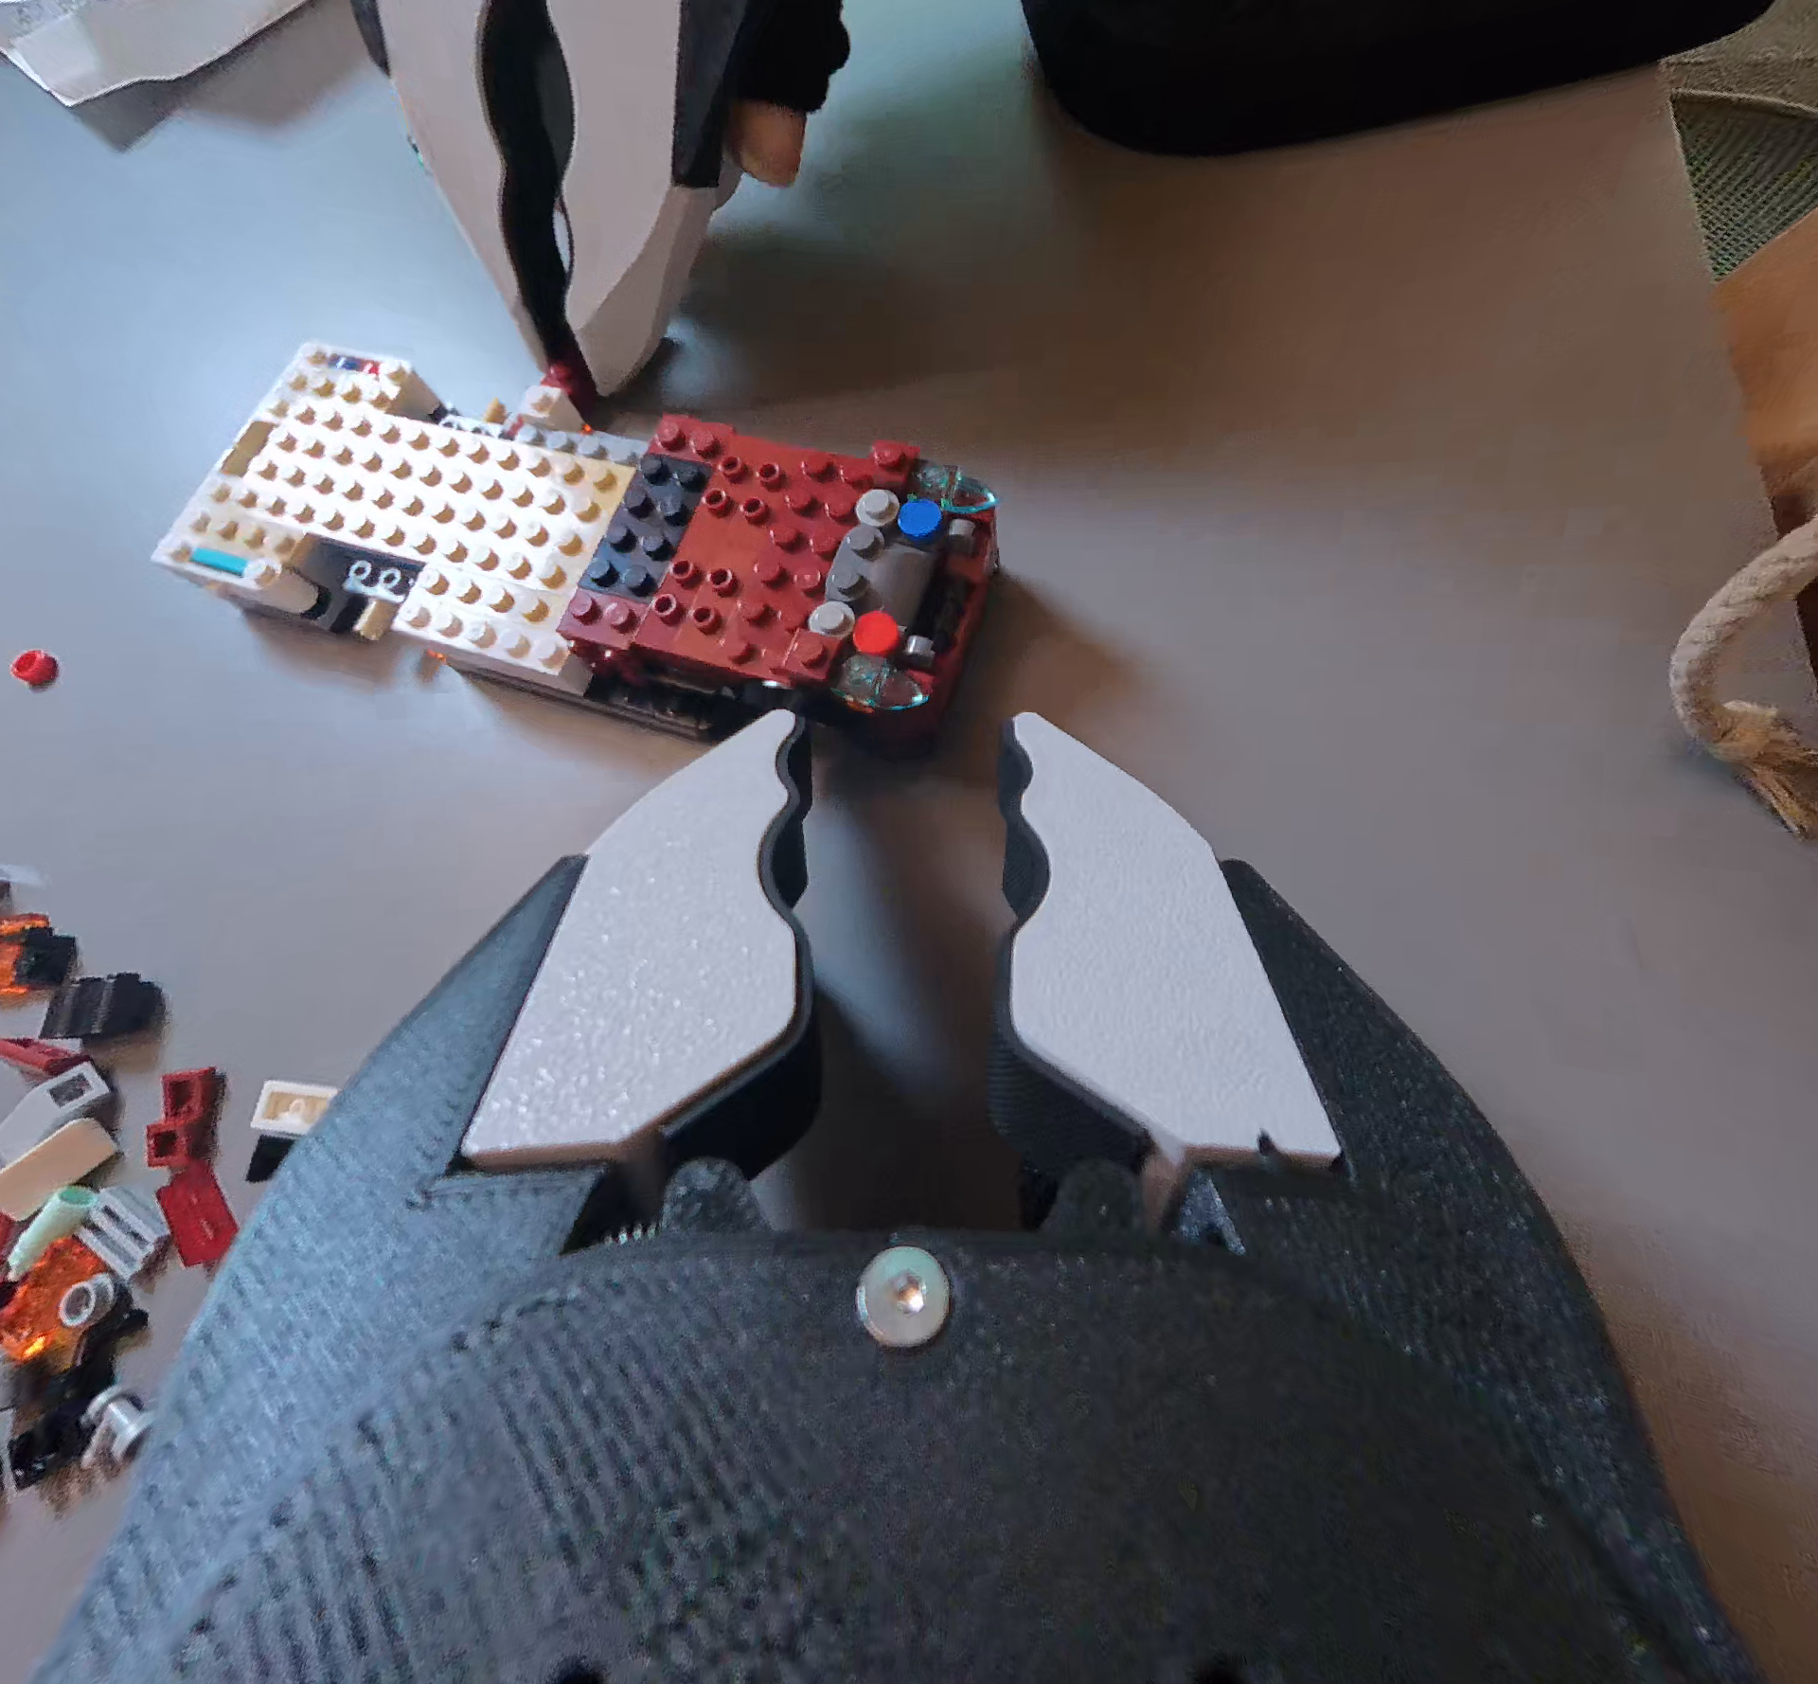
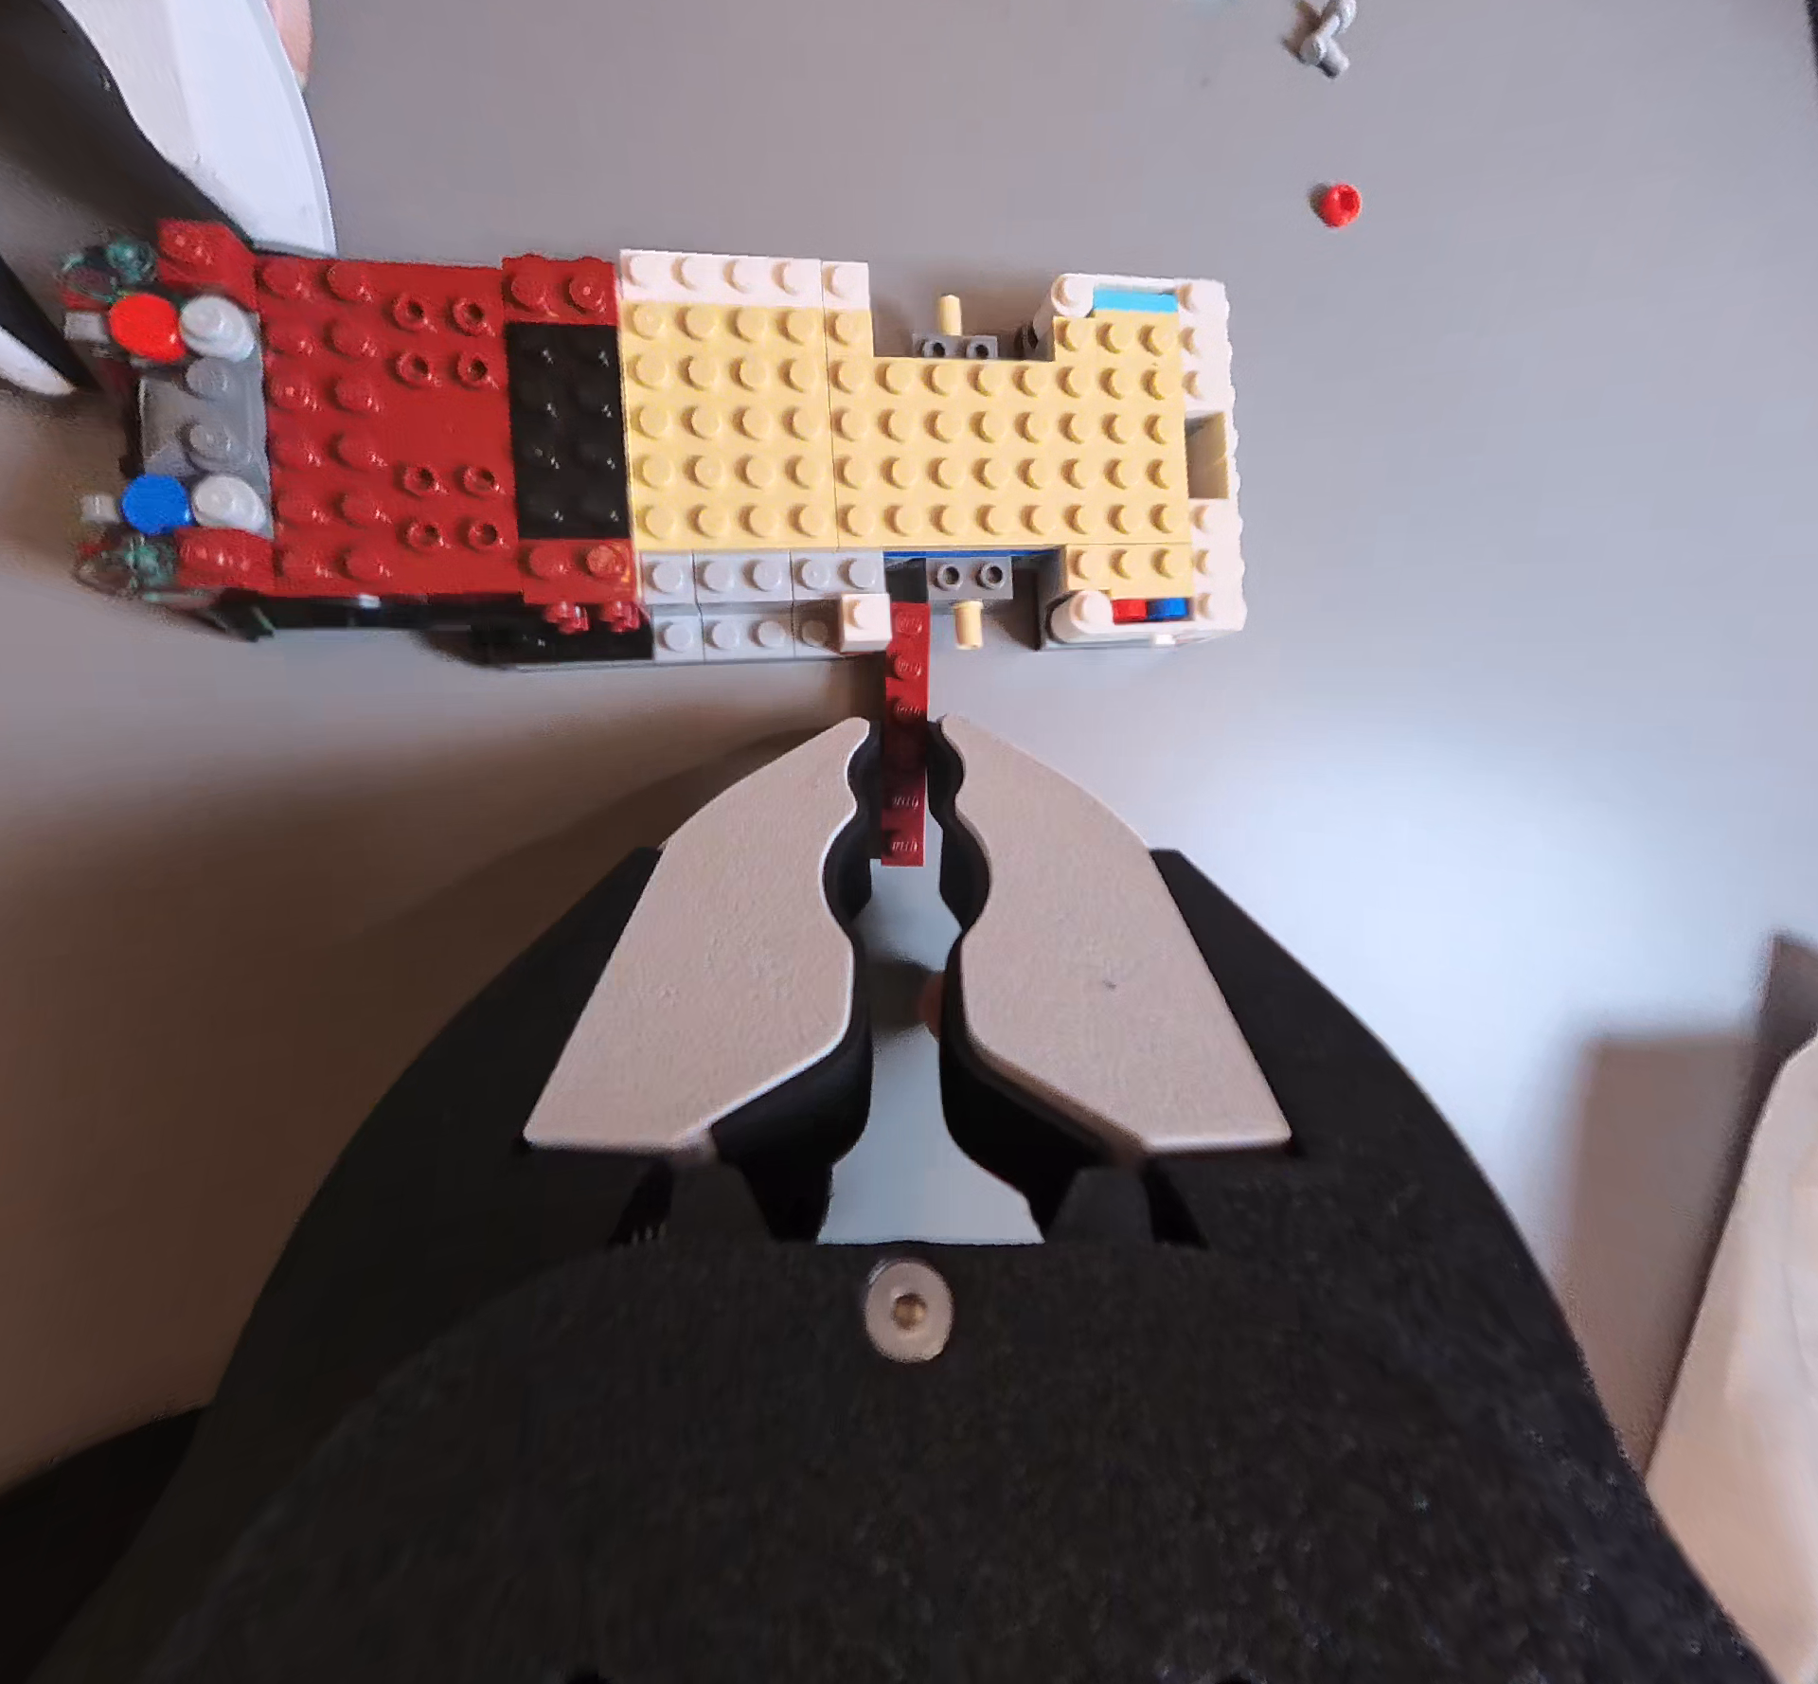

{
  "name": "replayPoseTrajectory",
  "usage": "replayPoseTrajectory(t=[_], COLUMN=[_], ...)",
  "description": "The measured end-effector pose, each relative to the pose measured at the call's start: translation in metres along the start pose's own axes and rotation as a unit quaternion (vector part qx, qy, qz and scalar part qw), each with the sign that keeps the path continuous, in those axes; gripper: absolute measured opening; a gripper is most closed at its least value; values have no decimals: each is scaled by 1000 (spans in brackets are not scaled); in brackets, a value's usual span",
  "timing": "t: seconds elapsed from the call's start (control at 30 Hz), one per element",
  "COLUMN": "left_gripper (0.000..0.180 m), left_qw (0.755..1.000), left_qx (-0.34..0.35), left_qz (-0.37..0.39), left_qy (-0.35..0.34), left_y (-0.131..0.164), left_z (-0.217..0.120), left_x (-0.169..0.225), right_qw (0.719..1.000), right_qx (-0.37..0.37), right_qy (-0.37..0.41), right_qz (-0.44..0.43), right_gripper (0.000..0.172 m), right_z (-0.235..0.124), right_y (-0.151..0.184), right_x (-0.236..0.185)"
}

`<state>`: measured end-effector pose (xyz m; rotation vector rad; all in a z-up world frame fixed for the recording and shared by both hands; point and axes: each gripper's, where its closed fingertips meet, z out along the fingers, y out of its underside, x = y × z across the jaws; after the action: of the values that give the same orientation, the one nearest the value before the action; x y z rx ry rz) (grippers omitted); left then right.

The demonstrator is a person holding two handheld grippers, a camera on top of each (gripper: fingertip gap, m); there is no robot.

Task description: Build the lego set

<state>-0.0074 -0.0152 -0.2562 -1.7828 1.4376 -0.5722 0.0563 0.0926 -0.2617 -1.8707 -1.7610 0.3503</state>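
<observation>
Right gripper (image 2: 905, 727) fingers pinch narrow dark red plate (image 2: 906, 731), far end touching side of brick vehicle model (image 2: 689, 436) on grey bench (image 2: 1476, 554). Left gripper (image 1: 900, 731) fingers partly apart, bare, just beside model's dark red front end. Loose bricks (image 1: 89, 1194) nearby.

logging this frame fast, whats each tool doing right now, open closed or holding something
Left tool: open, nothing between its fingers, beside the red end of the brick model.
Right tool: closed on a dark red plate at the model's side.
</observation>
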Motion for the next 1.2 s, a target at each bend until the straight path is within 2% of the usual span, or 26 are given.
replayPoseTrajectory(t=[0.43,0.57,0.67,0.8,1.2], left_gripper=[44,42,42,42,41], left_qw=[999,999,997,996,997], left_qx=[0,33,46,46,32], left_qz=[35,20,3,-13,-3], left_qy=[2,-28,-58,-72,-67], left_y=[-17,-23,-23,-17,-9], left_z=[18,2,-9,-14,-8], left_x=[7,-7,-23,-32,-27], right_qw=[995,990,982,976,949], right_qx=[36,94,119,83,12], right_qy=[-37,-50,-77,-131,-225], right_qz=[-86,-92,-122,-156,-222], right_gripper=[8,8,8,8,8], right_z=[5,-24,-52,-67,-47], right_y=[-31,-39,-42,-28,-23], right_x=[4,2,-15,-44,-79])
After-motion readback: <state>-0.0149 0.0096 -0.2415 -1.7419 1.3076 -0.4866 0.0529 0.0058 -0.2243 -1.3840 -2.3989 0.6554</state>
